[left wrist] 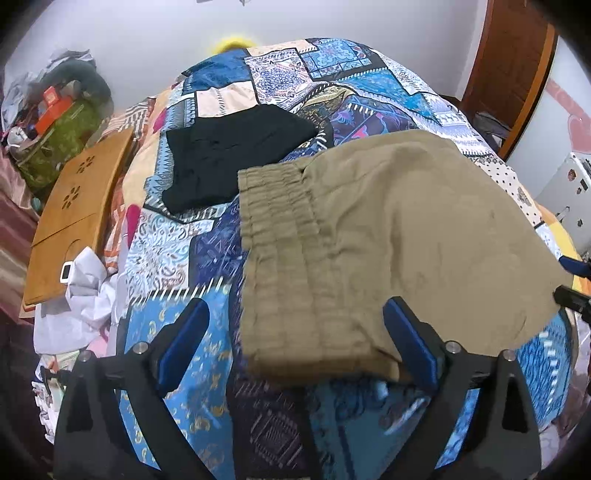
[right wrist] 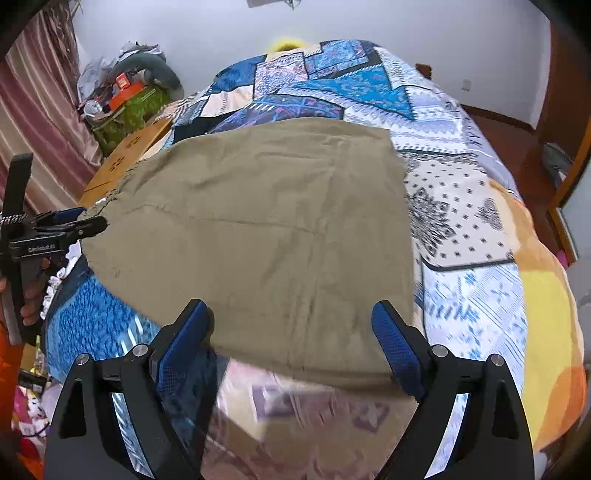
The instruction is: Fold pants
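White wall (right wrist: 369,26) — striped curtain (right wrist: 40,96), wooden door (left wrist: 513,70).

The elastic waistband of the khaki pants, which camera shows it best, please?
The left wrist view: the gathered waistband lies in plain sight, ribbing clear, on the khaki pants. The right wrist view catches only its frilled edge at the pants' far left.

Both the left gripper (left wrist: 295,332) and the right gripper (right wrist: 293,328) had black frames, textured blue finger pads (right wrist: 397,347) and silver screws (left wrist: 450,347).
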Tool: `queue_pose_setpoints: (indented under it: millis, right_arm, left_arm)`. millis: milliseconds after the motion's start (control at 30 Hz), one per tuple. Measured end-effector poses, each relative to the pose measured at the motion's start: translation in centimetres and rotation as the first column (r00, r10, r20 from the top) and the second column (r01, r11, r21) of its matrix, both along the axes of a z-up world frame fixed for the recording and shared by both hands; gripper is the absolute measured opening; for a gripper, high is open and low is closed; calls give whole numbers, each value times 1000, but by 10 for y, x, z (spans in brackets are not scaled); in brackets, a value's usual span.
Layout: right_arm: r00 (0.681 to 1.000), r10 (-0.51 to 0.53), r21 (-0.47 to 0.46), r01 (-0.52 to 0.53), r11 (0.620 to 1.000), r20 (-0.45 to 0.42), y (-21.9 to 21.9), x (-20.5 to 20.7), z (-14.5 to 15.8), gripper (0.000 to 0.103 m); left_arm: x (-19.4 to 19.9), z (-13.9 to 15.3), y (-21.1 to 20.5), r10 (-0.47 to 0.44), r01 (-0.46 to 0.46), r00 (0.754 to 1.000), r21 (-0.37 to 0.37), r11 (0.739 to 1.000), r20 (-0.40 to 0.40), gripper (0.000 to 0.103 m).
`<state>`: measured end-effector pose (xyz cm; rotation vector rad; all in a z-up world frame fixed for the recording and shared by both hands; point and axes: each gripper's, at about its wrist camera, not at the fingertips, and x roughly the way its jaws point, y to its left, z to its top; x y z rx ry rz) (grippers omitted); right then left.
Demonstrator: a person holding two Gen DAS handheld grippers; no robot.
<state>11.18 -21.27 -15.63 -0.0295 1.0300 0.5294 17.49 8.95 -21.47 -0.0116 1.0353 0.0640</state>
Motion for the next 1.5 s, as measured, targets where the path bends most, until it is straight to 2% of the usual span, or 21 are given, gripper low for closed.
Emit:
queue_pose_setpoints:
  millis: [133, 367, 500, 600, 667, 733, 833, 900, 1033, 1100, 1167, 1300, 1400, 1500]
  right_arm:
    - [1000, -3, -5, 3, 1000, 20, 0, -8, 7, 89]
    - [990, 28, 90, -41, 995, 140, 30, -3, 41, 89]
    - [992, 70, 117, -82, 990, 104, 61, 14, 37, 89]
    - [994, 86, 75, -92, 993, 74, 78, 18, 18, 89]
    - [994, 105, 28, -106, 994, 28, 85, 17, 0, 89]
    - [989, 122, -13, -122, 992, 84, 89, 8, -3, 90]
    - [984, 147, -41, -143, 989, 105, 90, 0, -3, 93]
    - [984, 150, -23, -149, 989, 99, 86, 1, -3, 94]
    - [983, 146, -21, -144, 989, 108, 88, 2, -4, 96]
    - [984, 142, -21, -141, 990, 111, 90, 1, -4, 97]
    - [984, 140, -13, -140, 990, 109, 91, 1, -4, 98]
    - [984, 143, -4, -143, 990, 105, 90, 1, -3, 98]
    - [983, 150, -1, -151, 989, 102, 90, 2, -4, 99]
    - [983, 166, 5, -167, 986, 80, 91, 5, -3, 99]
  left_arm:
    - [-11, 8, 8, 6, -6, 1000, -52, 999, 3, 97]
    - [-19, 28, 21, 78, -74, 996, -111, 991, 36, 97]
    - [-25, 25, 16, 93, -88, 995, -162, 983, 27, 97]
    - [-30, 22, 5, 58, -53, 998, -206, 977, 17, 97]
    - [-31, 17, -1, 8, -7, 1000, -272, 962, 1, 97]
    - [-28, 9, -1, -26, 14, 999, -343, 939, -29, 97]
    - [-21, -6, 4, -17, -22, 996, -427, 904, -88, 98]
    - [-20, -10, 6, -7, -35, 996, -462, 886, -88, 102]
    - [-11, -13, 3, 10, -48, 996, -465, 884, -85, 102]
    - [-6, -16, 6, 30, -73, 995, -483, 873, -95, 102]
    - [-4, -16, 9, 50, -94, 994, -518, 850, -99, 102]
    - [-14, -13, 15, 26, -68, 997, -600, 797, -79, 102]
    - [-14, -15, 19, 36, -65, 998, -618, 784, -60, 102]
    - [-5, -20, 26, 71, -94, 996, -656, 749, -61, 102]
